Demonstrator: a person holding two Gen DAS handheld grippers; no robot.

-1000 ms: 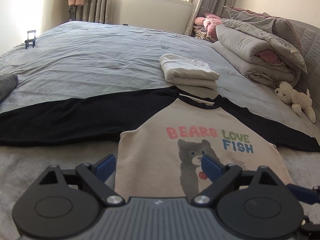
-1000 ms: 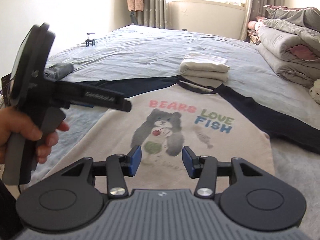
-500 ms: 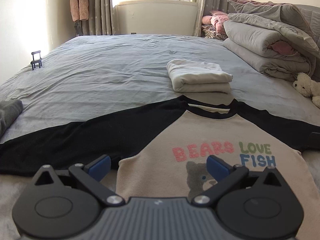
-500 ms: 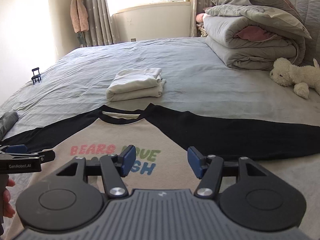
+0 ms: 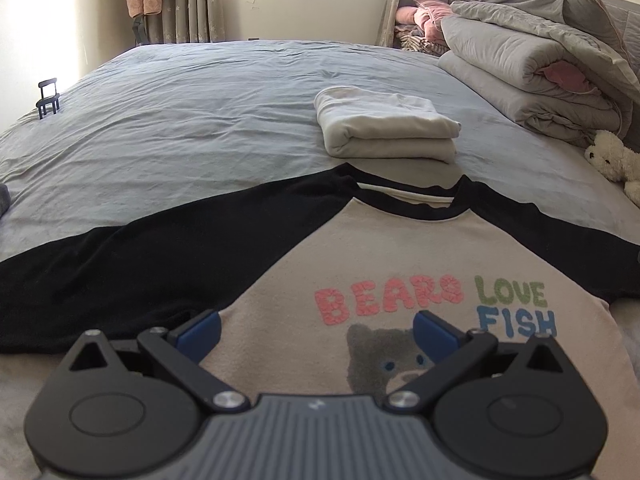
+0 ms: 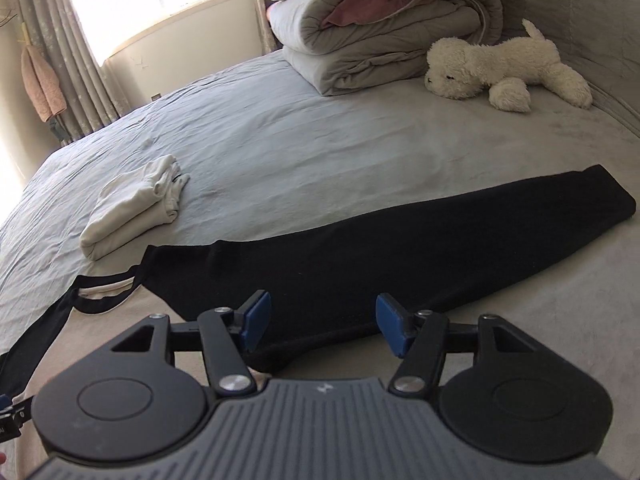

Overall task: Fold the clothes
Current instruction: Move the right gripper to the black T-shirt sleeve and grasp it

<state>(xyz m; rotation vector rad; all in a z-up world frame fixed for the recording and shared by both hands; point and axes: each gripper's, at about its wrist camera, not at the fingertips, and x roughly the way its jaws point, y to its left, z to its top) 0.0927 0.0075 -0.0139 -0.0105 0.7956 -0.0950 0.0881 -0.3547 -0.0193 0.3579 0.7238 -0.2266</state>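
Note:
A beige shirt (image 5: 392,256) with black sleeves and a bear print lies flat on the bed, front up. Its left black sleeve (image 5: 132,264) stretches out to the left. My left gripper (image 5: 316,330) hovers over the shirt's chest near the left armpit, jaws wide open and empty. In the right wrist view the right black sleeve (image 6: 400,248) runs out to the right. My right gripper (image 6: 322,320) hangs above where that sleeve meets the body, open with nothing between its pads. A folded white garment (image 5: 384,128) (image 6: 136,208) sits beyond the collar.
Rolled grey quilts (image 5: 532,68) (image 6: 384,36) are piled at the head of the bed. A white plush dog (image 6: 508,68) (image 5: 612,156) lies beside them. A small black stand (image 5: 49,98) sits at the bed's left edge. The other gripper's tip (image 6: 12,416) shows at the lower left.
My right gripper swung far right, from over the bear print to the right sleeve, rolled, and its jaws widened. My left gripper crept forward over the shirt towards the left armpit.

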